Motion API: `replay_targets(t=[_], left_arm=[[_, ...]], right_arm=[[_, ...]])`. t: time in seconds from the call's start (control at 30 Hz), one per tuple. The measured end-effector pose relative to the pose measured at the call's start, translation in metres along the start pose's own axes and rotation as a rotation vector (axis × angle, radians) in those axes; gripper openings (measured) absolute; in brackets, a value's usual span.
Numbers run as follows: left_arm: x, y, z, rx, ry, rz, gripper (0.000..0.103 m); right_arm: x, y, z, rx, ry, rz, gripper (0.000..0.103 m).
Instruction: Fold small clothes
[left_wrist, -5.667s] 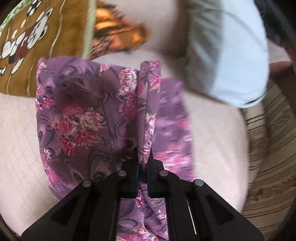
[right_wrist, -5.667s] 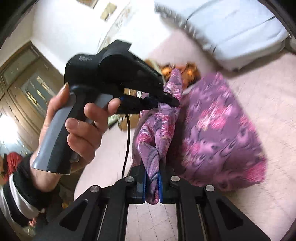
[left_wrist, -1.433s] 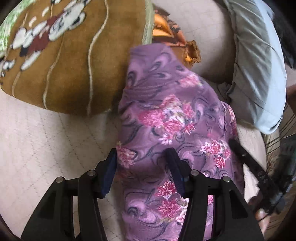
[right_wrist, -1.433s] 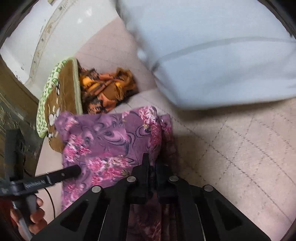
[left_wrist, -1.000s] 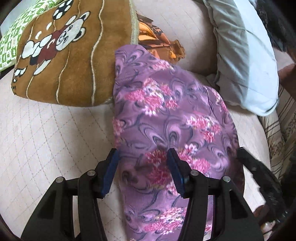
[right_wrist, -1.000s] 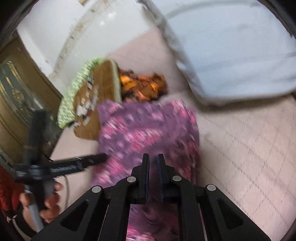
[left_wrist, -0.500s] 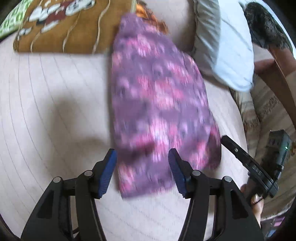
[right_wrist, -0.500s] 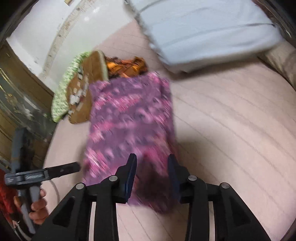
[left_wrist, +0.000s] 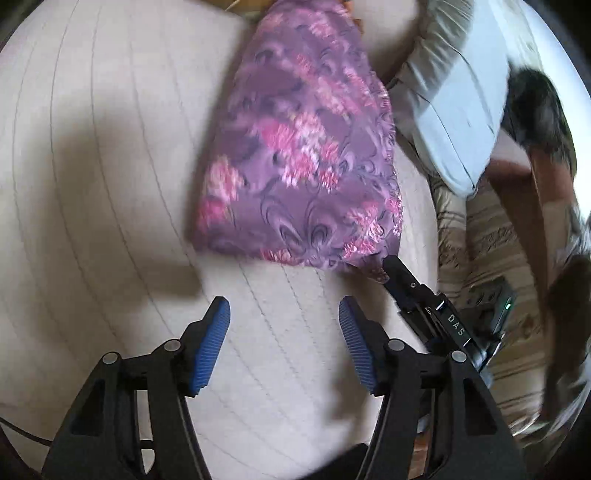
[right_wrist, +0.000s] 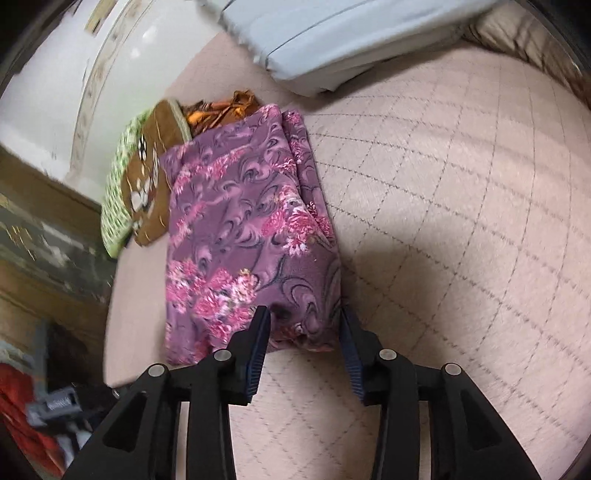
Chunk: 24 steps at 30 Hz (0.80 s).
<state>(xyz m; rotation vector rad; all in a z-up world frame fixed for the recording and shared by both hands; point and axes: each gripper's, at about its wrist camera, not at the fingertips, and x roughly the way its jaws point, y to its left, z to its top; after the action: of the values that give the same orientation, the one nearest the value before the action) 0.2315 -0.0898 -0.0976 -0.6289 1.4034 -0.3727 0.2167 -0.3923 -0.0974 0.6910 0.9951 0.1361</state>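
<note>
A purple garment with pink flowers (left_wrist: 299, 147) lies folded flat on the beige quilted bed (left_wrist: 92, 166). It also shows in the right wrist view (right_wrist: 243, 229). My left gripper (left_wrist: 284, 314) is open and empty, a little short of the garment's near edge. My right gripper (right_wrist: 303, 321) is open, its jaws standing either side of the garment's near right corner without pinching it. The right gripper's finger (left_wrist: 399, 275) shows in the left wrist view, touching that corner.
A pale blue pillow (right_wrist: 332, 37) lies at the head of the bed. A brown and green cartoon cushion (right_wrist: 144, 177) and an orange cloth (right_wrist: 218, 109) lie behind the garment. A striped cover (left_wrist: 491, 258) borders the bed's right side.
Both grippers have let go of the garment and opened. The garment now lies flat on the bed, and both grippers have drawn back from it.
</note>
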Motion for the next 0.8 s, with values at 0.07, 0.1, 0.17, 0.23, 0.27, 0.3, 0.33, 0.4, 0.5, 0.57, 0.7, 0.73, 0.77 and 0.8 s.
replay_targets(t=[0.07, 0.1, 0.17, 0.23, 0.27, 0.3, 0.33, 0.4, 0.5, 0.57, 0.7, 0.73, 0.77, 0.8], left_arm=[[0.011, -0.004, 0.007, -0.025, -0.002, 0.023, 0.06], [0.016, -0.003, 0.012, -0.054, -0.012, 0.027, 0.06], [0.022, 0.0, 0.02, -0.112, -0.022, 0.02, 0.06], [0.035, 0.003, 0.03, -0.187, -0.038, 0.006, 0.06], [0.036, 0.006, 0.034, -0.211, -0.045, 0.011, 0.059], [0.037, 0.008, 0.039, -0.227, -0.047, 0.012, 0.054], [0.035, 0.007, 0.043, -0.232, -0.054, 0.016, 0.031], [0.027, -0.001, 0.049, -0.201, -0.065, 0.039, 0.006], [0.008, -0.012, 0.055, -0.152, -0.128, 0.086, 0.004], [-0.005, -0.014, 0.056, -0.133, -0.164, 0.099, 0.004], [0.007, -0.005, 0.056, -0.119, -0.149, 0.157, 0.004], [0.015, -0.001, 0.057, -0.12, -0.134, 0.174, 0.005], [0.021, 0.003, 0.057, -0.124, -0.121, 0.186, 0.005], [0.026, 0.005, 0.057, -0.127, -0.11, 0.189, 0.005]], right_arm=[[0.002, -0.003, 0.001, 0.038, -0.003, 0.018, 0.041], [0.002, -0.005, 0.001, 0.054, -0.008, 0.026, 0.041], [0.004, -0.008, 0.002, 0.08, -0.011, 0.038, 0.041], [0.006, -0.011, 0.003, 0.096, -0.016, 0.045, 0.041], [0.007, -0.011, 0.003, 0.089, -0.018, 0.043, 0.038], [0.008, -0.008, 0.004, 0.074, -0.019, 0.03, 0.032], [0.008, -0.003, 0.006, 0.036, -0.018, 0.017, 0.005], [0.0, 0.011, 0.011, -0.036, -0.025, 0.038, 0.005], [-0.038, 0.035, 0.022, -0.084, -0.119, 0.172, 0.005], [-0.05, 0.04, 0.024, -0.101, -0.145, 0.188, 0.005], [-0.023, 0.02, 0.009, -0.091, -0.059, 0.088, 0.005], [-0.011, 0.01, 0.002, -0.074, -0.029, 0.052, 0.005], [-0.004, 0.004, -0.002, -0.072, -0.016, 0.024, 0.004], [0.004, -0.003, -0.008, -0.07, -0.001, -0.015, 0.004]])
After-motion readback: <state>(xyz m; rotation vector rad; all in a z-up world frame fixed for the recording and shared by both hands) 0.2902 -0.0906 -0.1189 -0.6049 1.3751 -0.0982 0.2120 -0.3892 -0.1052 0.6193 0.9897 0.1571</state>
